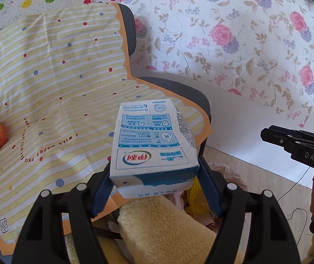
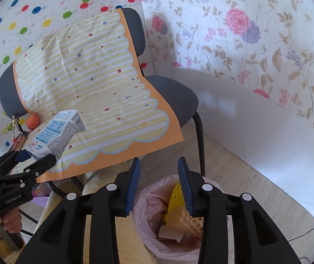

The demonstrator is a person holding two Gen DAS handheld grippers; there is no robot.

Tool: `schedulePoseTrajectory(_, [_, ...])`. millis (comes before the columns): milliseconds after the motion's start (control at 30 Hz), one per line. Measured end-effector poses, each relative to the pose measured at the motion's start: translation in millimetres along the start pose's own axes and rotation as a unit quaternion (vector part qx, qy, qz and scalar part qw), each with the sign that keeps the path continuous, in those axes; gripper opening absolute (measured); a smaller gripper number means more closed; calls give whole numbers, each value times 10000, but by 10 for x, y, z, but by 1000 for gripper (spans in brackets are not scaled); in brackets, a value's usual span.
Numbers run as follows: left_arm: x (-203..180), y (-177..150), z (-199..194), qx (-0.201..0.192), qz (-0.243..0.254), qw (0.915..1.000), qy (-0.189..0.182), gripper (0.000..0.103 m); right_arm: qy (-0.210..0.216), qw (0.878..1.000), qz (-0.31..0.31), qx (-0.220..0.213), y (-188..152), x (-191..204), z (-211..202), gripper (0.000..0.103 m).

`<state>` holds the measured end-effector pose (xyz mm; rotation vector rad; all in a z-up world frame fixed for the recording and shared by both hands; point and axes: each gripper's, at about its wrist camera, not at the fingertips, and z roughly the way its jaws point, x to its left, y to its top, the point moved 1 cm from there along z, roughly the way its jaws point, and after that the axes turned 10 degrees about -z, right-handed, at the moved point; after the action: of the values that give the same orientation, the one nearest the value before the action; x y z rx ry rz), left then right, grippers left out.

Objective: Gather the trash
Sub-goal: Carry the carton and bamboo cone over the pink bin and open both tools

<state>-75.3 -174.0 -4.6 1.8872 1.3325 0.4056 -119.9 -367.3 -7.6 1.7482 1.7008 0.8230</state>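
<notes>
I see a white-and-blue milk carton (image 1: 154,145), printed panel up, its far end creased and flattened, held off the chair, clamped by its near end. Below, a bin lined with a pink bag (image 2: 148,217) holds yellow foam fruit netting (image 2: 176,206) and crumpled paper scraps (image 2: 170,234).

Grey chair (image 2: 174,101) on pale tiled floor (image 2: 234,176) beside floral-papered wall (image 2: 245,33).

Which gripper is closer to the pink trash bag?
Right. The right hand-held gripper hangs open directly above the pink plastic trash bag; the left hand-held gripper clamps the blue-and-white milk carton beside the chair.
</notes>
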Motion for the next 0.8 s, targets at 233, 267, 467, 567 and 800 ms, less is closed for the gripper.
schedulePoseTrajectory(233, [-331, -218, 220, 430, 868, 9936, -586, 70, 104, 9997, 219, -102, 0, -96, 23, 37])
schedulePoseTrajectory(267, [-406, -242, 248, 457, 987, 9917, -681, 70, 89, 9996, 230, -115, -3, -118, 12, 37])
schedulePoseTrajectory(467, [-750, -218, 328, 368, 1349, 9840, -1104, 70, -51, 9991, 371, -181, -24, -300, -77, 38])
schedulePoseTrajectory(567, [-877, -177, 371, 331, 1378, 9813, -1303, 70, -123, 9986, 453, -233, -23, -389, -116, 38])
schedulePoseTrajectory(800, [-964, -127, 570, 460, 1150, 9815, -1458, 90, -192, 9979, 521, -329, -15, -472, -171, 42])
